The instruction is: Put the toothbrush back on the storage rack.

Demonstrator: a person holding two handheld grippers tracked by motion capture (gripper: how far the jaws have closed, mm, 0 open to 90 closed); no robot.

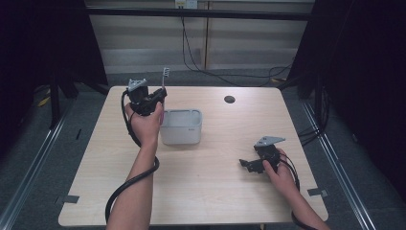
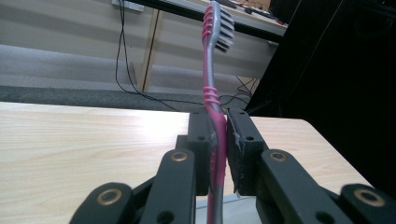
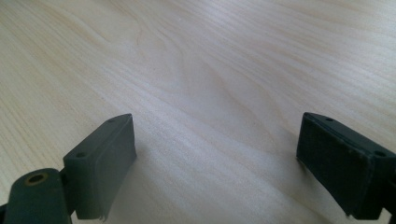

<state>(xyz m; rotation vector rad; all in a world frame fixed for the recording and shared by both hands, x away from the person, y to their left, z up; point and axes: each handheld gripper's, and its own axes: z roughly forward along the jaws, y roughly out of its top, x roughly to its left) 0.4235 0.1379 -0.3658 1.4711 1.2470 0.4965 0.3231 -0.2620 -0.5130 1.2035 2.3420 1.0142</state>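
clearly we pinch the pink toothbrush (image 2: 214, 93) upright by its handle in our left gripper (image 2: 219, 140), bristles up beside the grey bin (image 1: 181, 126), likely to drop it in, while our right gripper (image 3: 217, 163) rests spread and empty near the table (image 1: 210, 191).

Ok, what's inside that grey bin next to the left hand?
From the high view, the grey bin shows only its pale inner walls near the rim; its floor is hidden by the near wall. The toothbrush is clamped upright in the left gripper, above the bin's left edge.
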